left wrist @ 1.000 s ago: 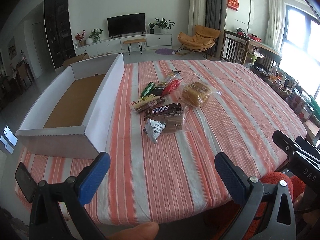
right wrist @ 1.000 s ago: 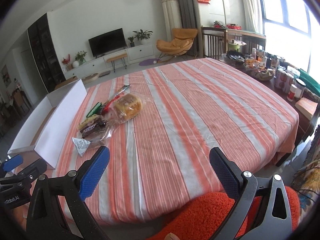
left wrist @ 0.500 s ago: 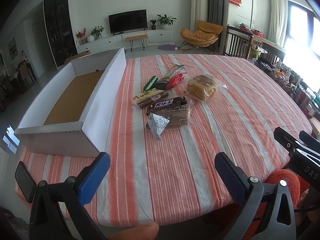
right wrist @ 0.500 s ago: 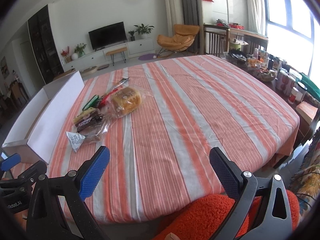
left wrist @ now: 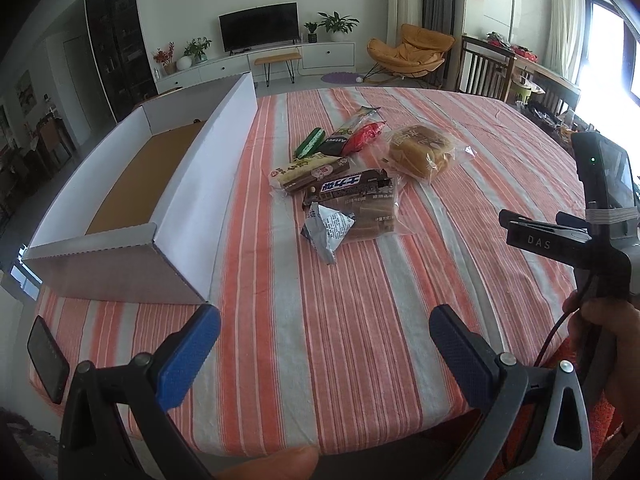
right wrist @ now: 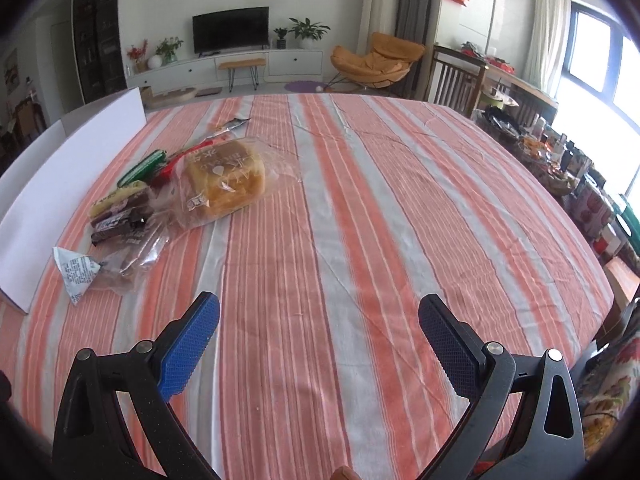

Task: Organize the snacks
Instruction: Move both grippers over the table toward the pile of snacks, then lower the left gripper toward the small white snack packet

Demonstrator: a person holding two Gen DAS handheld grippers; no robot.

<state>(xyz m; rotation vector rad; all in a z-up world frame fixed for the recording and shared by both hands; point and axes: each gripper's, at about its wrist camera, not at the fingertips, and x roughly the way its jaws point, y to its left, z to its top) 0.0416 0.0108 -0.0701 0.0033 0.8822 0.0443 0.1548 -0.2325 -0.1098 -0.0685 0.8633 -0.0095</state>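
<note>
A heap of wrapped snacks lies mid-table: a bagged bread loaf, a dark chocolate bar pack, a clear pack of brown cakes, a small silver triangular packet, a beige bar, a green stick and a red packet. An open white cardboard box with a brown floor stands left of them. My left gripper is open above the near table edge. My right gripper is open too, right of the snacks, nothing between its fingers.
The table wears an orange and white striped cloth. The right gripper's body and a hand show at the right of the left wrist view. Cluttered jars and bowls and chairs stand at the far right. A living room lies beyond.
Both grippers have moved forward over the table toward the snacks, which now look larger. Both stay open. No snack has shifted.
</note>
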